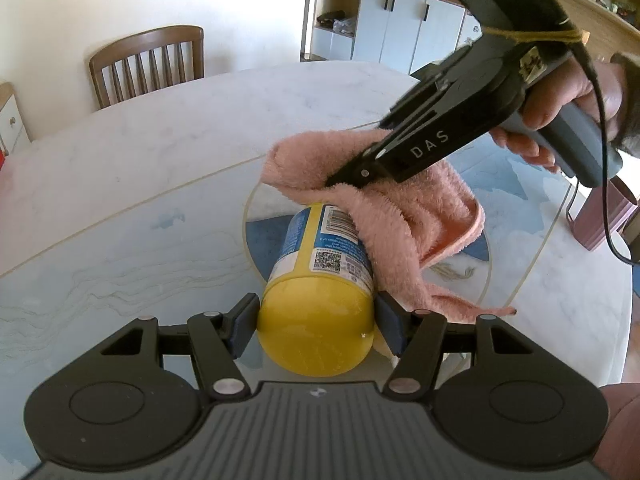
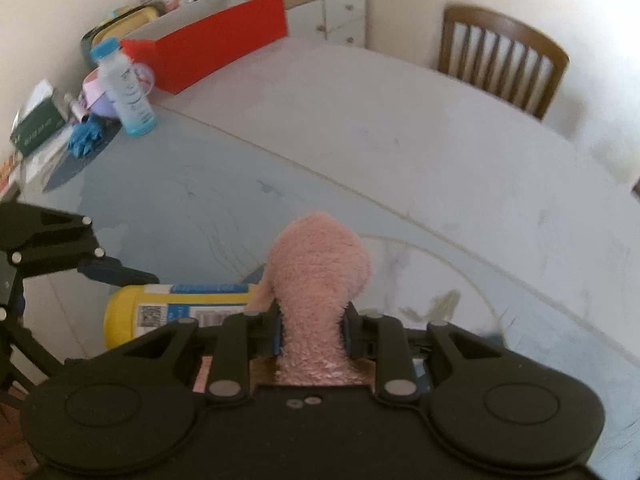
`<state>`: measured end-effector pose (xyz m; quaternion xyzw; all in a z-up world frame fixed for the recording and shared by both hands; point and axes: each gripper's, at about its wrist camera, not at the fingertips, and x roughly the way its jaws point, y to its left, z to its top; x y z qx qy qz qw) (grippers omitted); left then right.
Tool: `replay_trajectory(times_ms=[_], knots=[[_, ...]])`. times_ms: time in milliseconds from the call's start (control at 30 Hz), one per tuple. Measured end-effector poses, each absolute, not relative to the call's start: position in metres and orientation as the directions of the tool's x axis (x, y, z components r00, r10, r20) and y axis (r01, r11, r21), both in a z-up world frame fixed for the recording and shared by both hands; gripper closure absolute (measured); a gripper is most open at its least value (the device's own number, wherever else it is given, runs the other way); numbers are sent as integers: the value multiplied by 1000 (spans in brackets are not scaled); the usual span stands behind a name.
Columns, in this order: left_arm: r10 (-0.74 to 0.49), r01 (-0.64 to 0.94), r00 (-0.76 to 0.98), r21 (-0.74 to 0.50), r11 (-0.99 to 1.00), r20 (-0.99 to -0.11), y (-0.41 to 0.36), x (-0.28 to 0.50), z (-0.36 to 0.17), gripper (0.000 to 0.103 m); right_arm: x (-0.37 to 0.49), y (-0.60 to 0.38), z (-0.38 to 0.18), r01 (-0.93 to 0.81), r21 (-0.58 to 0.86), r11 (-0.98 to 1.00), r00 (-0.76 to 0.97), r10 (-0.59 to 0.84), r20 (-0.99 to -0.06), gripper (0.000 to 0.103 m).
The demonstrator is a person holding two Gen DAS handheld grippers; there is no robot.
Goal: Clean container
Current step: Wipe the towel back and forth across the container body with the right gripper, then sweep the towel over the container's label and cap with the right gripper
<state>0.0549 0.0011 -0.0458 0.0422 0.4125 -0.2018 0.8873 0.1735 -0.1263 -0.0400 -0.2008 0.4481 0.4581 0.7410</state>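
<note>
A yellow container [image 1: 316,316] with a blue label lies on its side on the table, base toward the left wrist camera. My left gripper [image 1: 316,322] is shut on its base end, a pad on each side. The right gripper [image 1: 340,178] comes in from the upper right, shut on a pink fluffy cloth [image 1: 404,216] that drapes over the container's far end and right side. In the right wrist view the pink cloth [image 2: 316,280] bulges up between the pads of my right gripper [image 2: 314,330], and the container [image 2: 176,308] lies to the left, just beneath them.
The round marble table [image 1: 160,152] has a glass centre. A wooden chair [image 1: 152,64] stands behind it. At the table's far side stand a red box [image 2: 224,40], a blue-capped bottle [image 2: 128,92], a green box [image 2: 36,120] and blue gloves [image 2: 86,138]. A pink object [image 1: 600,216] sits at the right edge.
</note>
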Motion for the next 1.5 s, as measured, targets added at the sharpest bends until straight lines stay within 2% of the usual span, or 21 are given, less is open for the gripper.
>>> replay_trajectory(times_ms=[233, 333, 467, 600, 733, 833, 1233, 1500], knots=[[-322, 394, 582, -87, 915, -747, 1, 50, -46, 41, 164, -138, -69, -861, 117, 495, 122, 425, -897, 79], [-334, 398, 575, -102, 912, -747, 1, 51, -43, 41, 156, -146, -62, -883, 78, 463, 133, 406, -904, 79], [-336, 407, 584, -91, 909, -739, 1, 53, -37, 41, 156, -153, -22, -883, 71, 463, 184, 482, -857, 79], [-336, 418, 593, -77, 905, -732, -1, 58, -34, 41, 139, -143, 9, -930, 90, 358, 137, 561, -817, 79], [-329, 429, 601, -54, 902, -728, -2, 62, -32, 41, 114, -119, 21, -963, 135, 234, 36, 608, -793, 78], [-325, 440, 597, -39, 897, -733, -3, 64, -34, 41, 107, -109, 19, -978, 110, 177, 15, 588, -809, 78], [-348, 458, 586, -55, 887, -732, 1, 63, -42, 41, 158, -108, -10, -946, 79, 315, 97, 505, -858, 78], [-396, 400, 501, -200, 894, -770, 17, 67, -61, 39, 167, -131, -21, -926, 67, 372, 121, 459, -880, 78]])
